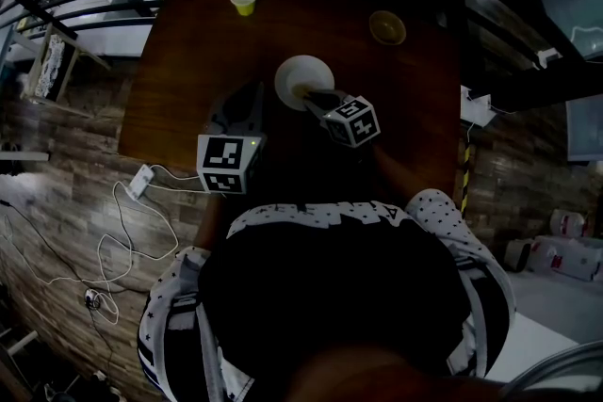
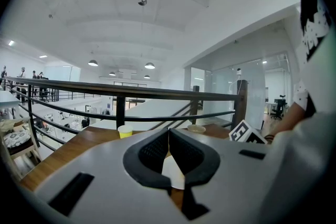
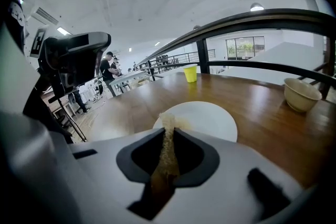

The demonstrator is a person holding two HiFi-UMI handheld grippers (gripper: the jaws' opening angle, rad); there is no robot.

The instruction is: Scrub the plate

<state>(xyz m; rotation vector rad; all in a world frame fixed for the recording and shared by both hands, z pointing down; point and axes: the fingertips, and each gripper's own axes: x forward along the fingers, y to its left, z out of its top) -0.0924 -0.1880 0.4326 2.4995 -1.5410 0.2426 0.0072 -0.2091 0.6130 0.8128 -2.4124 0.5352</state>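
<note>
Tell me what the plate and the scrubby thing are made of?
The plate looks like glazed ceramic or maybe hard plastic: plain white, smooth, with a soft sheen. The scrubby thing pinched in the right tool looks like coarse sponge or fibre: tan, grainy, matte.

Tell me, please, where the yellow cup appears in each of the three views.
Head view: yellow cup at the table's far edge, upper left of centre.
Left gripper view: cup left of centre, just above the jaws.
Right gripper view: cup near centre, beyond the plate.
Shared landmark: the bowl, to the cup's right in every view.
</note>
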